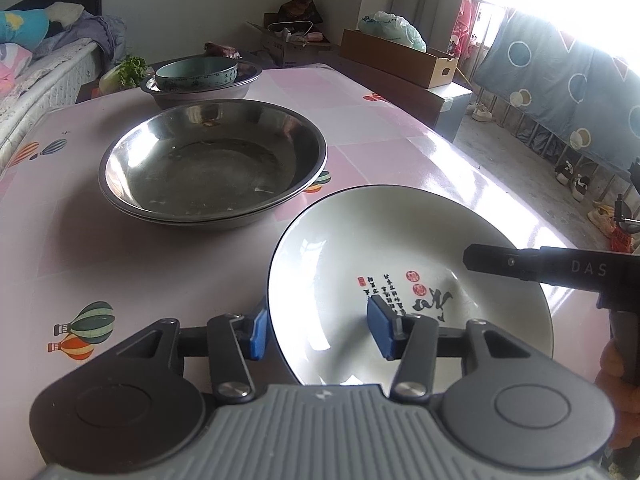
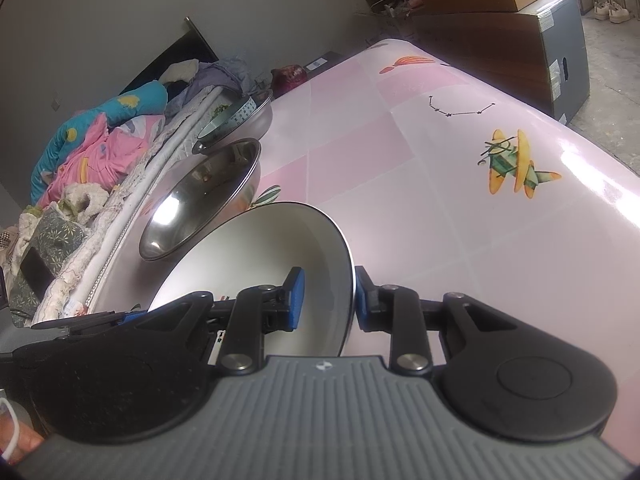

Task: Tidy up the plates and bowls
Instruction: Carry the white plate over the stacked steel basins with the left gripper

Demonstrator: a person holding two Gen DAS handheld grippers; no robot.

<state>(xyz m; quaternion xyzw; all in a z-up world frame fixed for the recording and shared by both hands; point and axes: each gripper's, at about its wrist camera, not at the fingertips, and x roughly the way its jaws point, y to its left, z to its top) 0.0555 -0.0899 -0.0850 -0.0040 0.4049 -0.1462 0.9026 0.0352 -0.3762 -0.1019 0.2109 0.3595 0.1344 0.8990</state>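
Observation:
A white plate (image 1: 340, 264) with a dark rim and black calligraphy is tilted above the pink table. My left gripper (image 1: 320, 332) is open astride its near left rim: one blue pad sits outside the rim, the other inside the dish, and neither presses on it. In the right wrist view my right gripper (image 2: 328, 300) is shut on the plate (image 2: 264, 256), its rim between the blue pads. A black finger (image 1: 500, 264) of that gripper reaches over the plate's right side. Beyond lie stacked steel basins (image 1: 212, 160) and a teal bowl (image 1: 196, 74) in another steel basin (image 1: 248, 82).
The pink patterned tablecloth (image 1: 120, 260) covers the table, and its right edge drops to the floor. A bed with heaped bedding (image 2: 100, 140) runs along the table's left side. Cardboard boxes (image 1: 400, 56) stand behind the far edge. A hand (image 1: 616, 372) holds the right gripper.

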